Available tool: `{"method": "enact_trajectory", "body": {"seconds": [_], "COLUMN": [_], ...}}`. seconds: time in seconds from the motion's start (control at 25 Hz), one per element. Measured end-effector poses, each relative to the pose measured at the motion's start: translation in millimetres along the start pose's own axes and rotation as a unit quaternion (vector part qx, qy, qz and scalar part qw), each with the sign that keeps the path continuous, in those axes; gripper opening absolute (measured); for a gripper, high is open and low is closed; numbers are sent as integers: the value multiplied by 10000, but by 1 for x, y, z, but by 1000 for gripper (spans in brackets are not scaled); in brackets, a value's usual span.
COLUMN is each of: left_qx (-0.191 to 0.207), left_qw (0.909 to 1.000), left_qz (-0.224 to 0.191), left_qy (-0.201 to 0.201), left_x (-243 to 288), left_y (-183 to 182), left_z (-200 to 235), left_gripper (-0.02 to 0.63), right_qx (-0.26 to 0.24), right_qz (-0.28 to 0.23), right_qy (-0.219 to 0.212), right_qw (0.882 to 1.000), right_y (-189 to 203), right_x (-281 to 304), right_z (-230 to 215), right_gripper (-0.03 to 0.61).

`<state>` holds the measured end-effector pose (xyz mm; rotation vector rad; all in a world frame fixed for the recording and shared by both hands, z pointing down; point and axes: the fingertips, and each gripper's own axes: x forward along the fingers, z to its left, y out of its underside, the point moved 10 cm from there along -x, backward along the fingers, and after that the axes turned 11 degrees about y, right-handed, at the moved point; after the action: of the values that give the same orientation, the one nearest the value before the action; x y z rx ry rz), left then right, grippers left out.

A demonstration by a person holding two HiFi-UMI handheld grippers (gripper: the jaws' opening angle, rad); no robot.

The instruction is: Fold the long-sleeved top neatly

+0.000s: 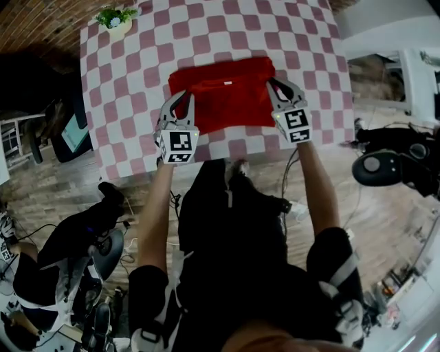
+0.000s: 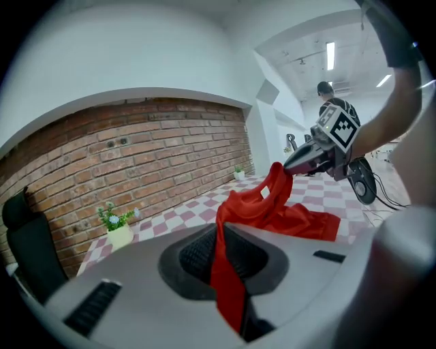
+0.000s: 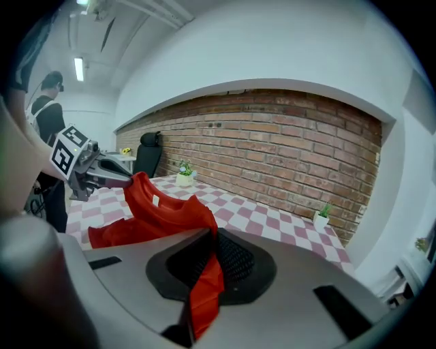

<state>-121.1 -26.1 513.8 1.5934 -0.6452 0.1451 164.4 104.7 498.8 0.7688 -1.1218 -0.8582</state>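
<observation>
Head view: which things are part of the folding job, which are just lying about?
Job: red top, pinched by left gripper and right gripper; checked table under it.
Lying about: potted plant at the table's far corner; black gear beside the table.

Left gripper [image 2: 220, 258] and right gripper [image 2: 291, 164] each pinch the red top [image 2: 283, 215] over the checkered table [image 2: 178, 214].

head view: steep down over table [image 1: 137, 69] | L/R gripper views: close, low, prob. facing inward | shared: red top [image 1: 227, 93]
</observation>
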Motion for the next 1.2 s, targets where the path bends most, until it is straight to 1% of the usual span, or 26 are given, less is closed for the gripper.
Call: {"method": "enact_trajectory", "body": {"seconds": [0.12,0.28,0.4,0.6,0.8,0.92,1.04,1.2], "left_qx": [-38,29,-51,-219,-302,-505,-651,-914], "left_qw": [9998,9989,9982,9967,9950,9929,9915,9884], "left_qz": [127,374,487,678,856,1016,1064,1175], "left_qy": [-124,-277,-338,-383,-410,-349,-367,-296], "left_x": [-5,-8,-8,-10,-11,-12,-13,-13], "left_y": [15,40,57,77,91,100,104,109], "left_z": [-20,-49,-69,-94,-108,-114,-119,-125], "left_gripper": [31,32,32,32,32,32,34,62], "right_qx": [-12,-36,-156,-214,-338,-351,-374,-342], "right_qz": [31,46,182,298,367,405,461,722], "right_qy": [-111,-202,-277,-330,-403,-426,-450,-422], "right_qw": [9999,9998,9993,9988,9979,9977,9972,9959], "right_y": [20,51,77,109,125,131,136,143], "right_x": [-13,-30,-41,-60,-69,-74,-76,-74], "right_z": [9,24,36,49,59,62,66,67], "right_gripper": [31,31,29,29,29,31,31,32]}}
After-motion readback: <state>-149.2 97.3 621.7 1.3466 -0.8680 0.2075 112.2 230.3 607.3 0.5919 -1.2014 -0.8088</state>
